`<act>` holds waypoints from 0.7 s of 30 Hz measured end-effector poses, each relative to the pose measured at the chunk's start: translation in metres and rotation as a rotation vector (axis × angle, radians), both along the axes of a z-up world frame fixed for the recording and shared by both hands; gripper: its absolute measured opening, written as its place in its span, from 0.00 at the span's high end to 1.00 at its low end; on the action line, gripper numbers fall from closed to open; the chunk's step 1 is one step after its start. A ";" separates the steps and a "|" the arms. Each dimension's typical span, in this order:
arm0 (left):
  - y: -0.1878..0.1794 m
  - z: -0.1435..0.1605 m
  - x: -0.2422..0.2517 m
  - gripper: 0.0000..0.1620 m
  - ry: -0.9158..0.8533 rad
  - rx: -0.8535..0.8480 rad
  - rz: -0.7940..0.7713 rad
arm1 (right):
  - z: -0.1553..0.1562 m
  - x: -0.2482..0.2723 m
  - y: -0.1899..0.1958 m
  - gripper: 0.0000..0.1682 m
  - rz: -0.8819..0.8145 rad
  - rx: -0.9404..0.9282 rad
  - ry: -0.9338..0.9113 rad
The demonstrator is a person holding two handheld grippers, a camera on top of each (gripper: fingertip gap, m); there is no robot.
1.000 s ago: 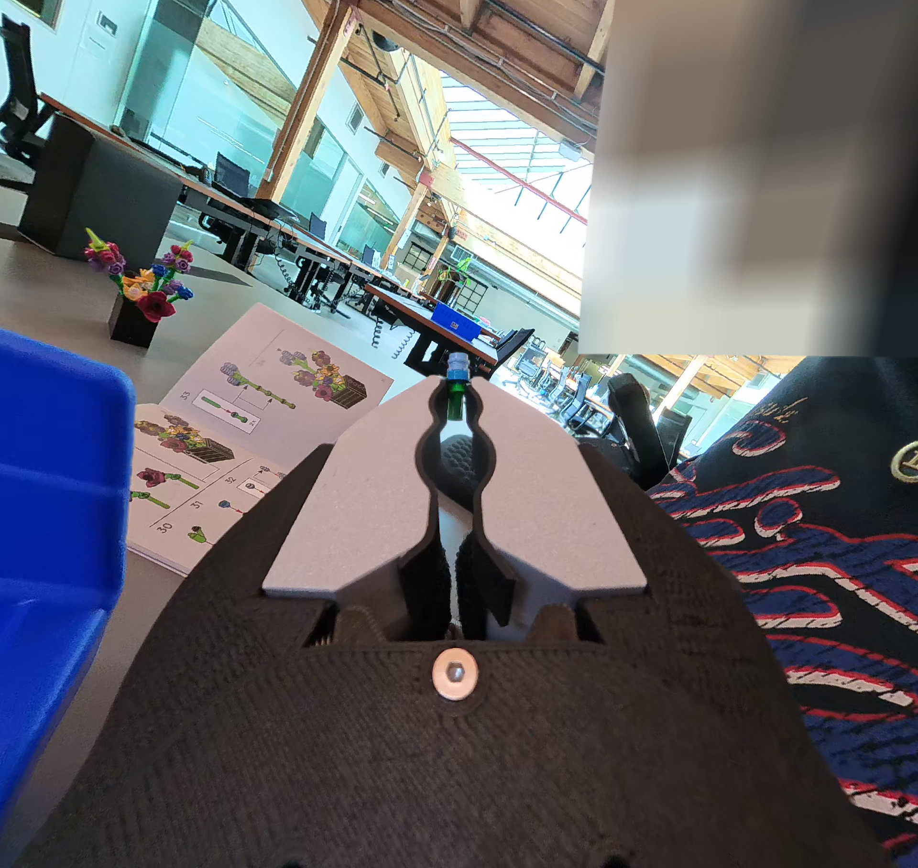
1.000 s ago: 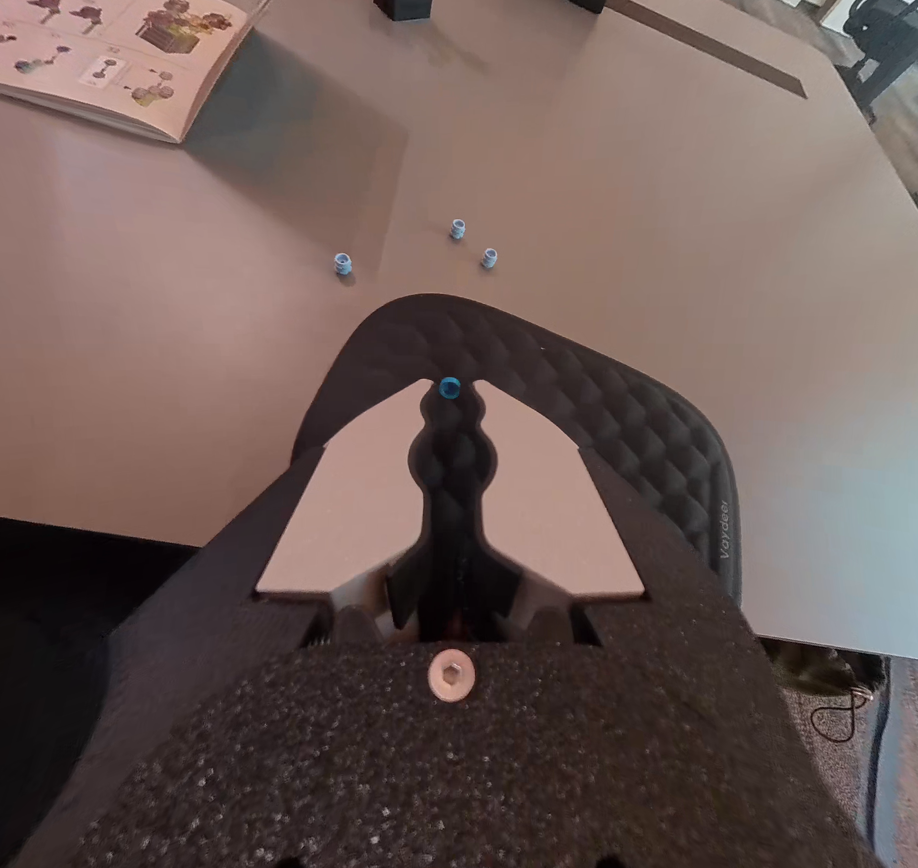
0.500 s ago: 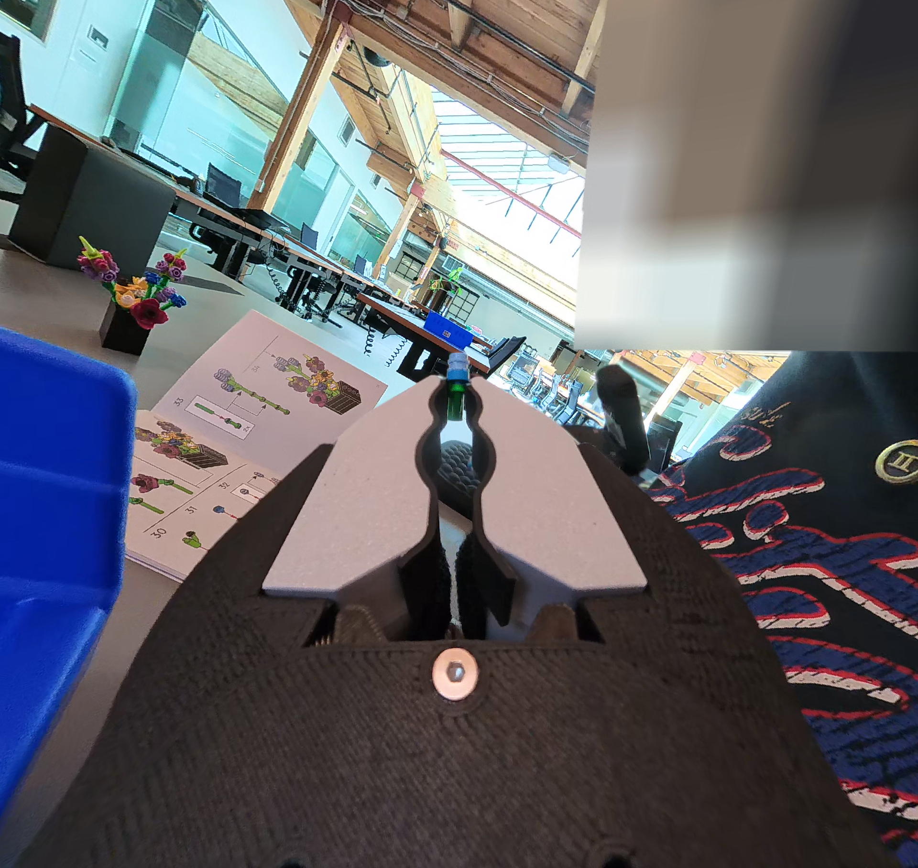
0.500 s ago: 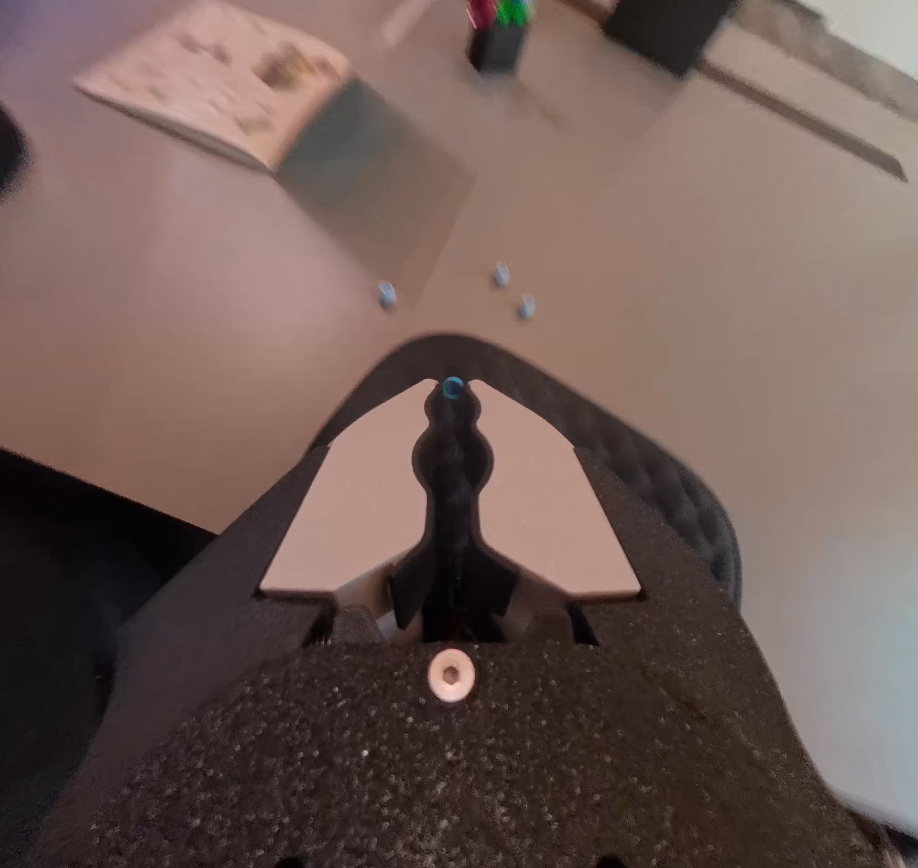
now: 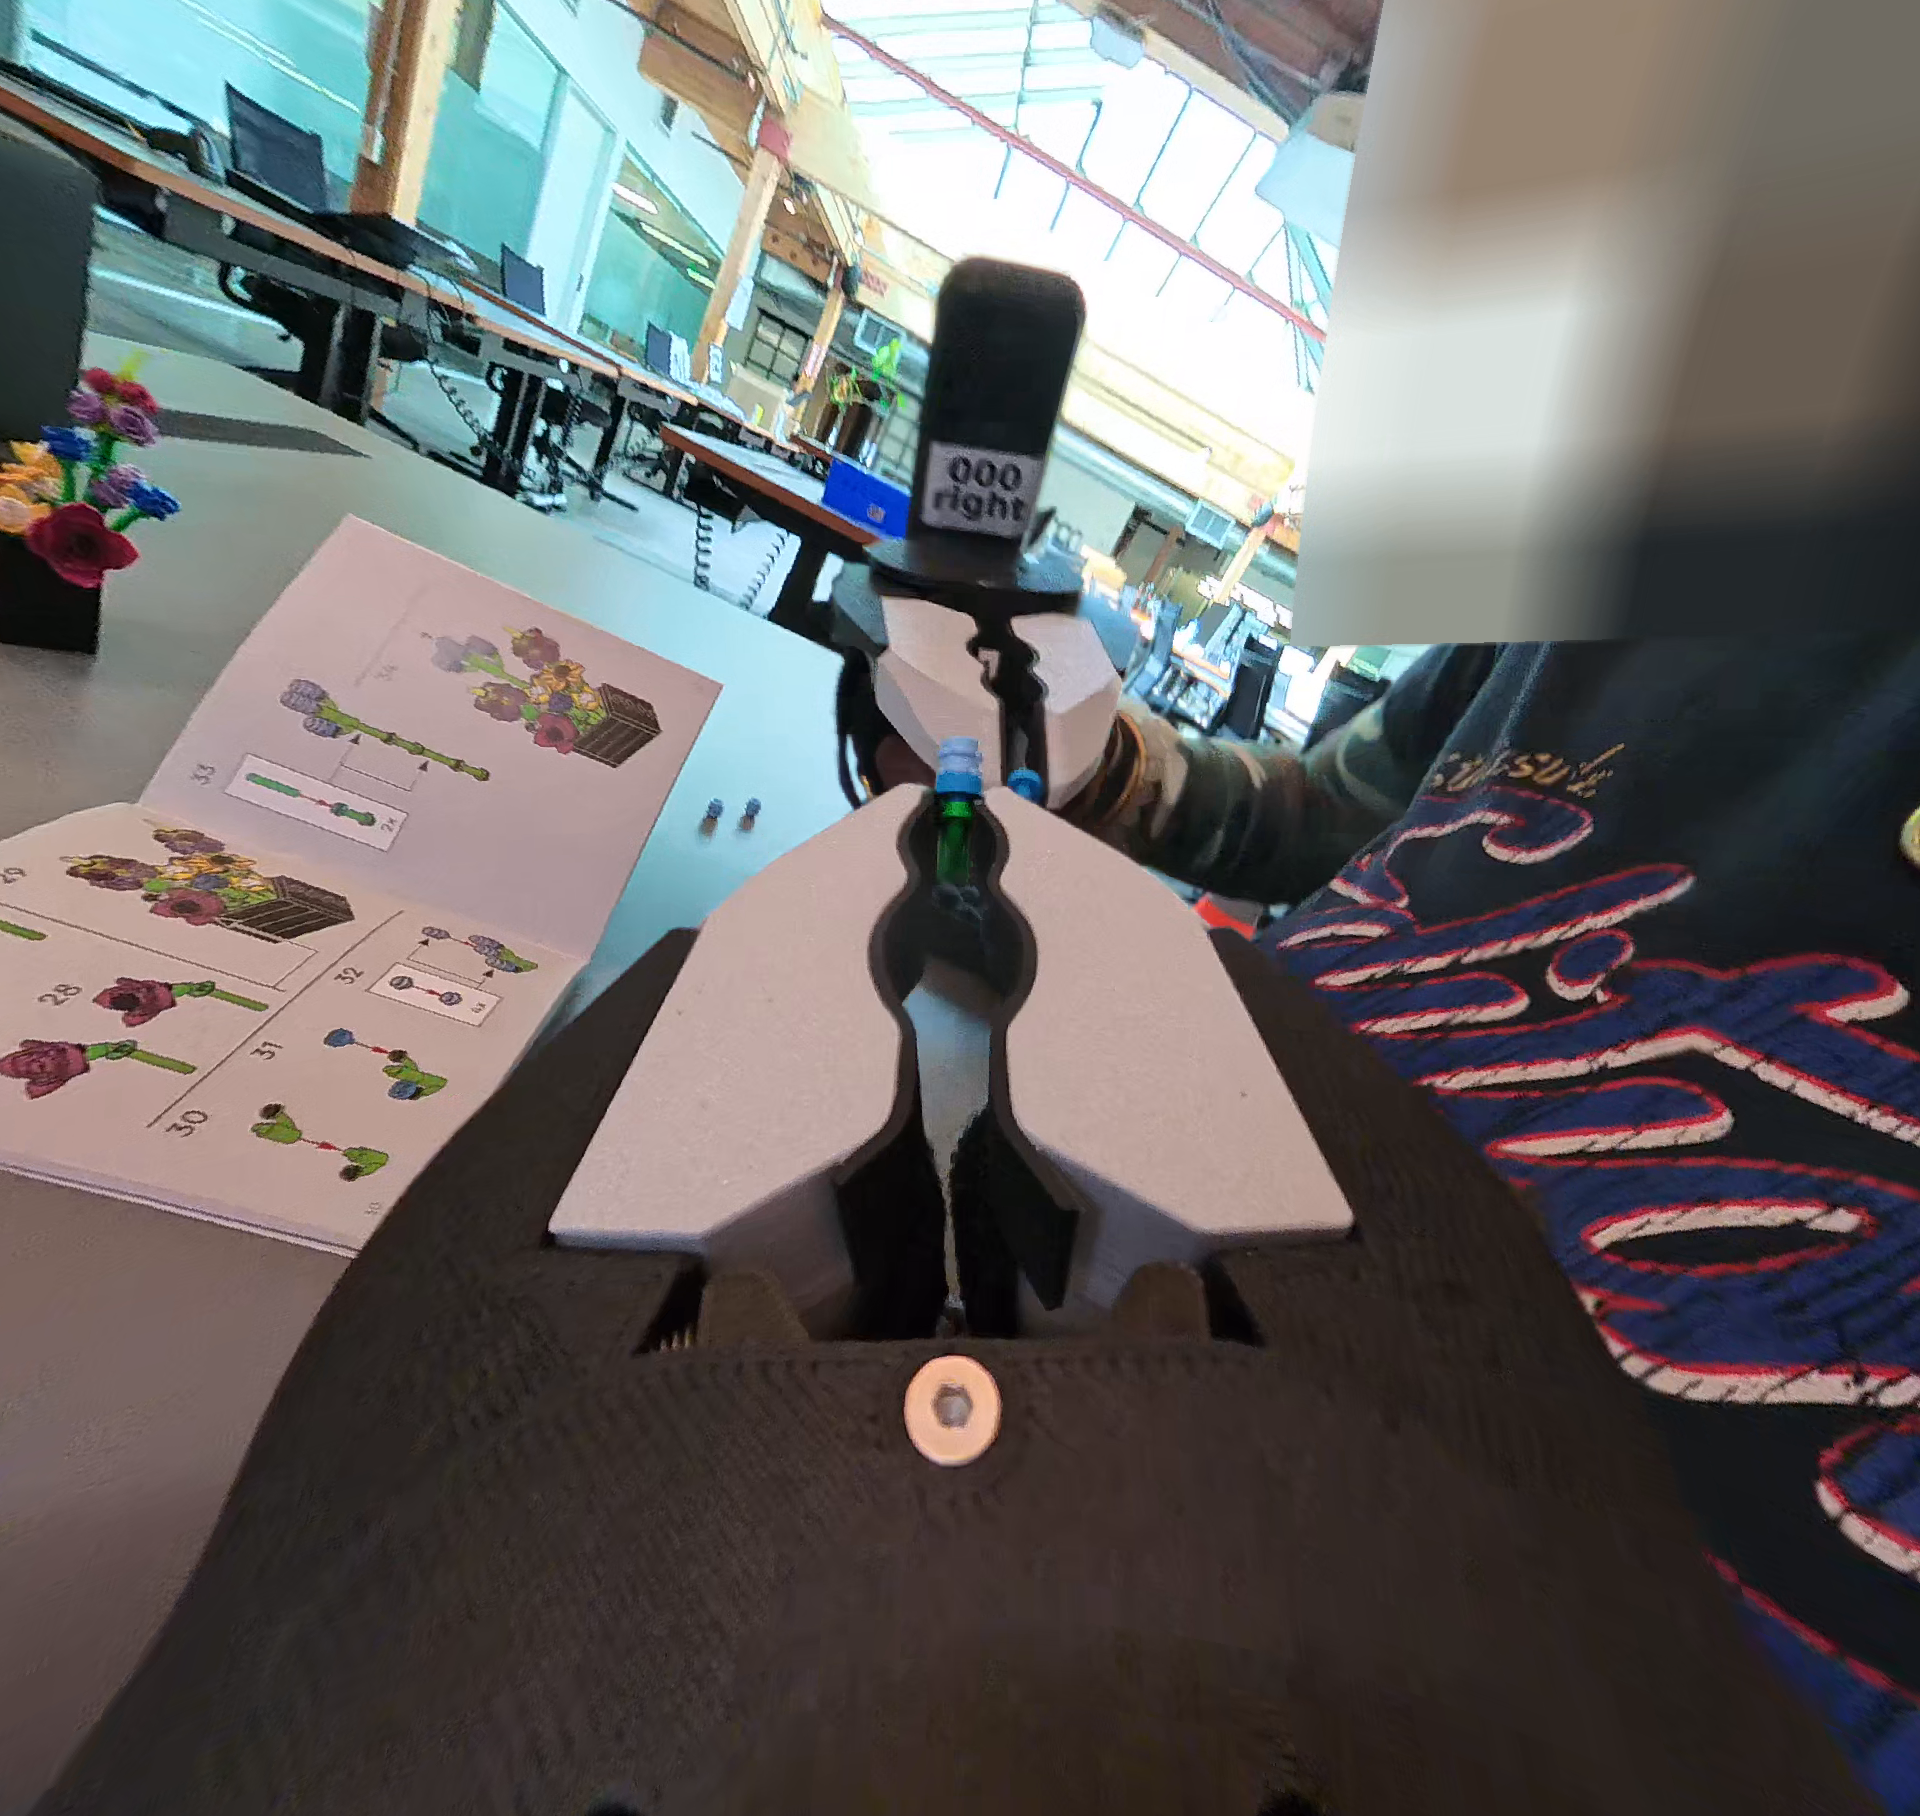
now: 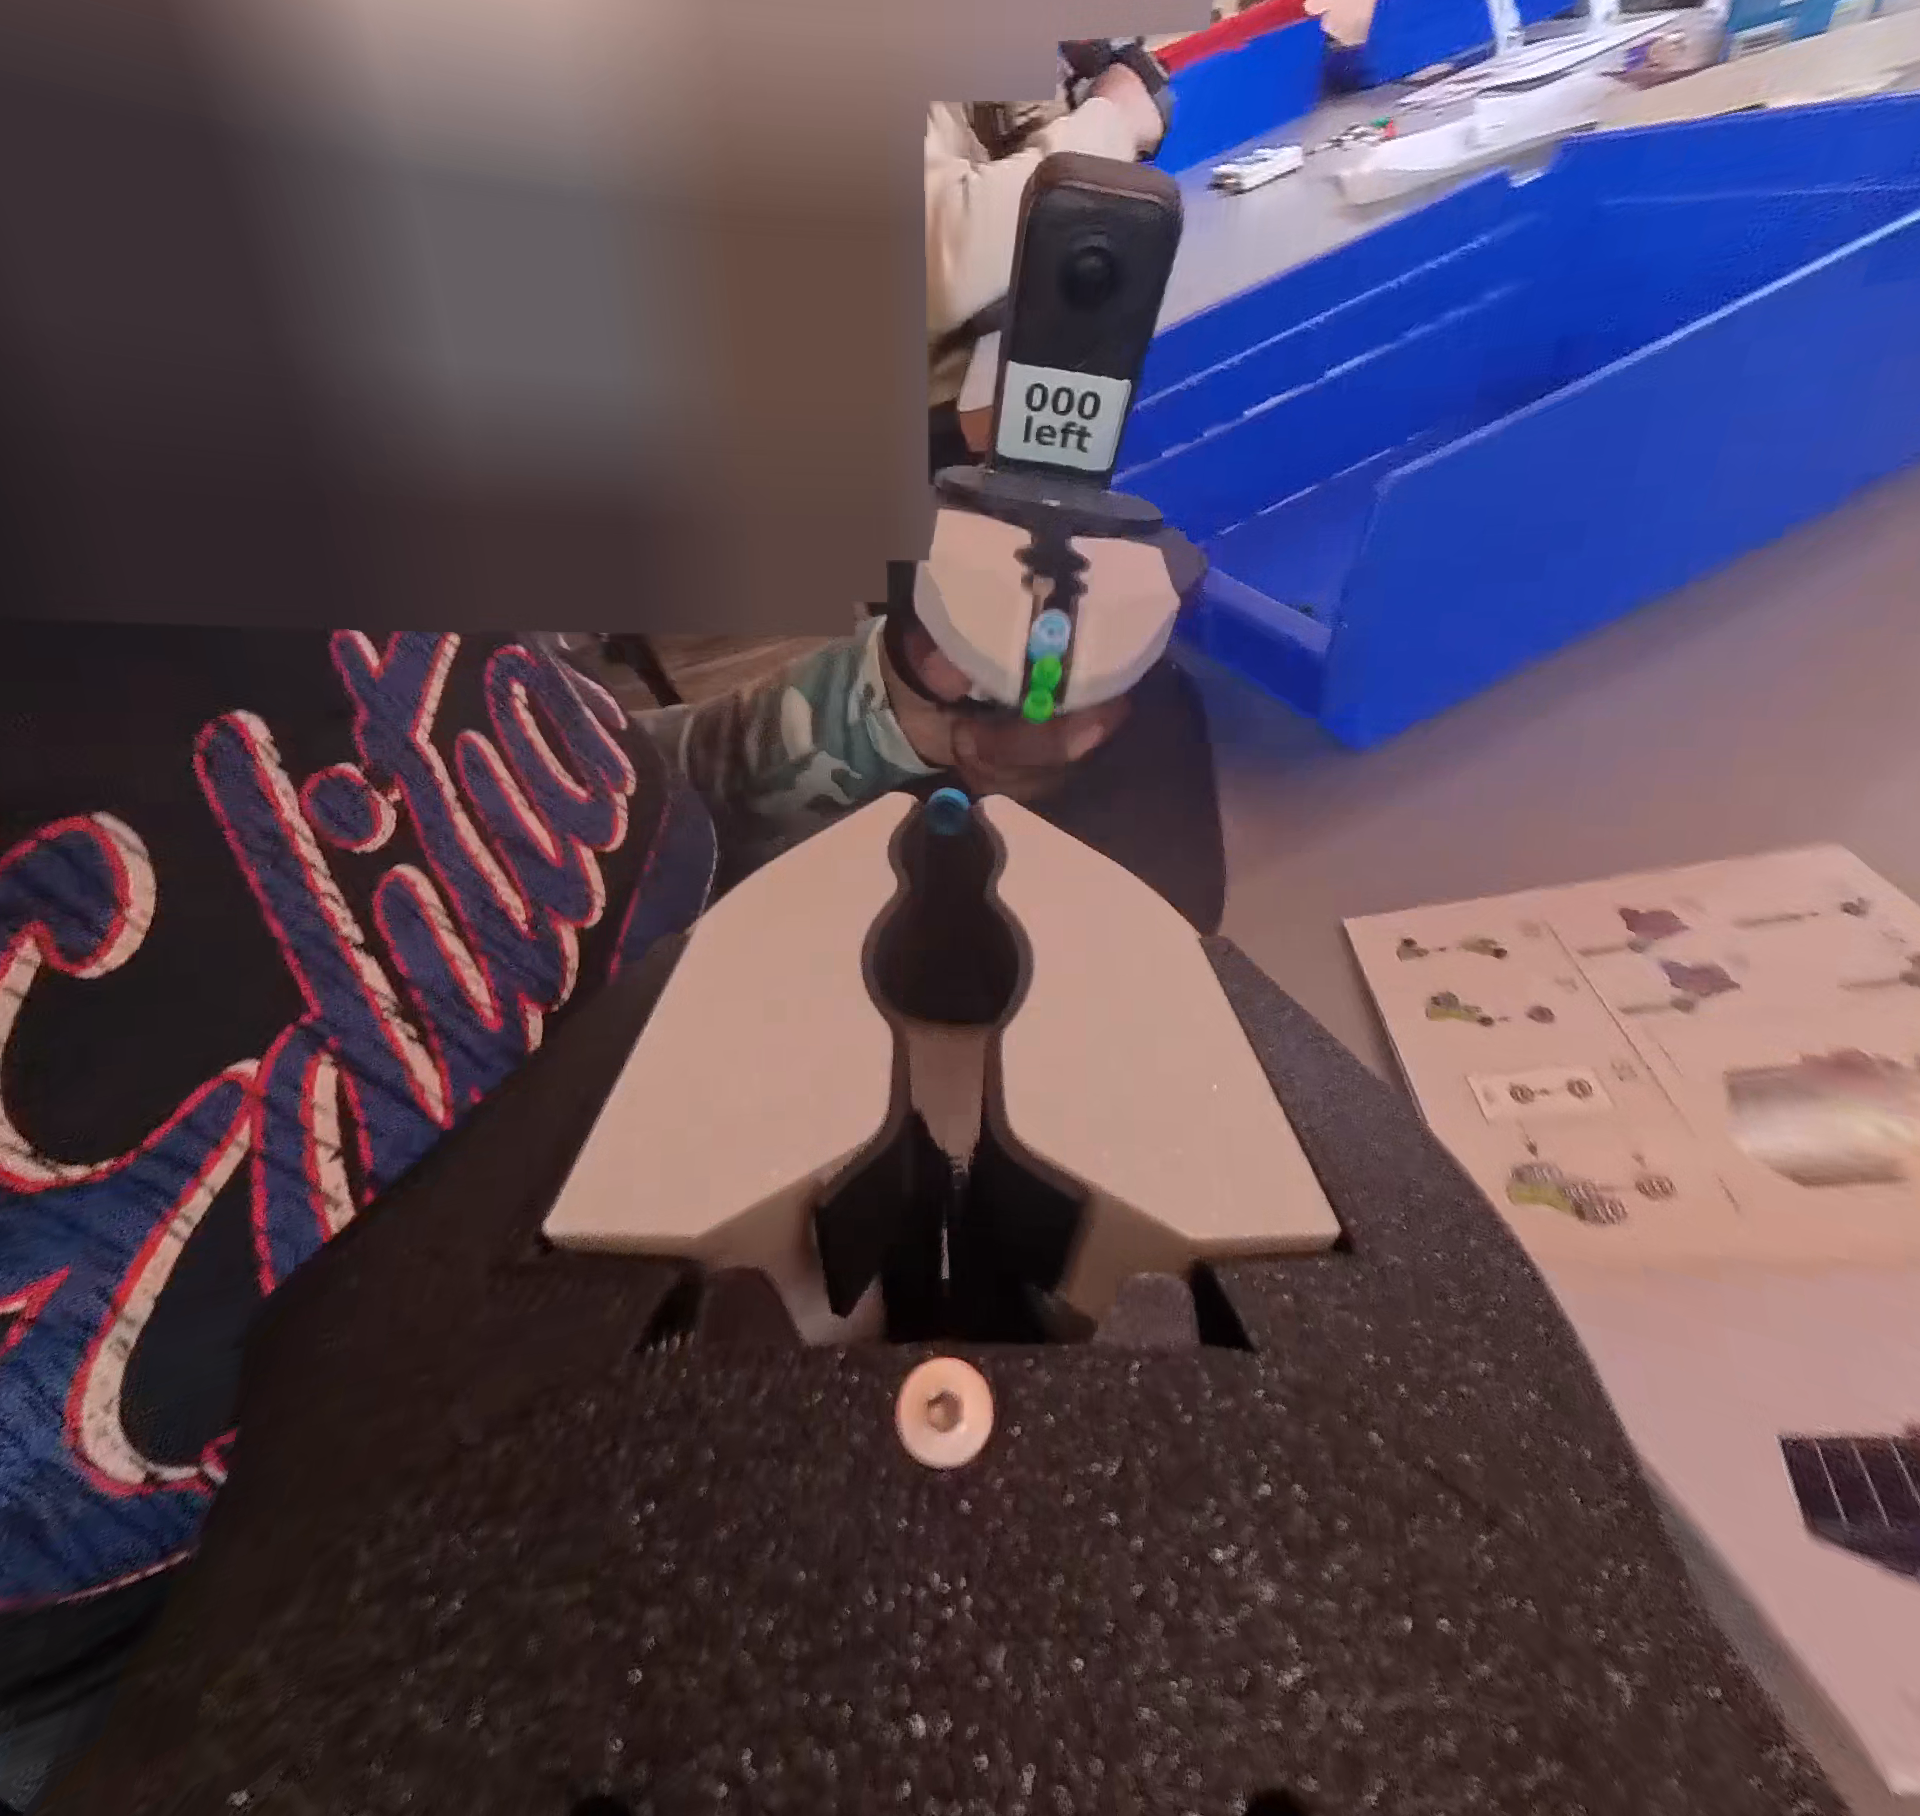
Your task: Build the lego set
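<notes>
Your left gripper [image 5: 958, 810] is pinched on a green stem [image 5: 952, 847] that carries a pale blue stud [image 5: 958, 760] at its tip, poking out just past the fingertips. Your right gripper [image 6: 945, 816] is clamped on a single small blue stud [image 6: 945, 813], held right at its tips. The two tools face each other above the table edge, tips near but apart, so the step in hand looks like adding the next blue piece onto the stem assembly. For that, line the stud's hole with the stem's end, bring the tips together squarely, and press along the stem's axis while both grips stay firm. Farther out on the table [image 5: 260, 478] two more blue studs [image 5: 729, 812] wait beside the open instruction booklet [image 5: 343, 831], and beyond it stands the built flower bouquet [image 5: 78, 499].
</notes>
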State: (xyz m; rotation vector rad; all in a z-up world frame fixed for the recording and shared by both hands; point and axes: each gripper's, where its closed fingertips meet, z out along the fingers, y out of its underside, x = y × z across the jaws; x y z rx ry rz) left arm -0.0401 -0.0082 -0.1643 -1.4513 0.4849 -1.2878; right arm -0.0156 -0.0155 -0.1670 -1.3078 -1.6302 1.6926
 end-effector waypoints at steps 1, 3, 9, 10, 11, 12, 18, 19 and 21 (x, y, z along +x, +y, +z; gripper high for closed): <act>-0.002 -0.002 0.004 0.96 0.026 -0.001 -0.016 | 0.000 -0.001 -0.001 0.95 0.019 -0.011 -0.003; -0.006 -0.008 0.012 0.96 0.092 -0.005 -0.054 | -0.003 0.002 -0.001 0.96 0.041 0.001 -0.025; -0.021 -0.031 0.037 0.96 0.297 -0.074 -0.203 | -0.025 0.018 -0.008 0.96 0.079 0.024 -0.115; -0.023 -0.035 0.038 0.96 0.316 -0.088 -0.218 | -0.027 0.019 -0.010 0.96 0.085 0.020 -0.120; -0.023 -0.037 0.039 0.96 0.328 -0.097 -0.223 | -0.029 0.020 -0.012 0.96 0.084 0.016 -0.121; -0.023 -0.038 0.040 0.96 0.333 -0.104 -0.224 | -0.031 0.020 -0.013 0.96 0.084 0.014 -0.122; -0.022 -0.042 0.041 0.96 0.340 -0.132 -0.239 | -0.039 0.019 -0.013 0.96 0.068 -0.010 -0.113; -0.023 -0.042 0.042 0.96 0.343 -0.133 -0.240 | -0.039 0.019 -0.013 0.96 0.067 -0.015 -0.112; -0.023 -0.043 0.042 0.96 0.347 -0.137 -0.243 | -0.040 0.020 -0.014 0.96 0.071 -0.014 -0.112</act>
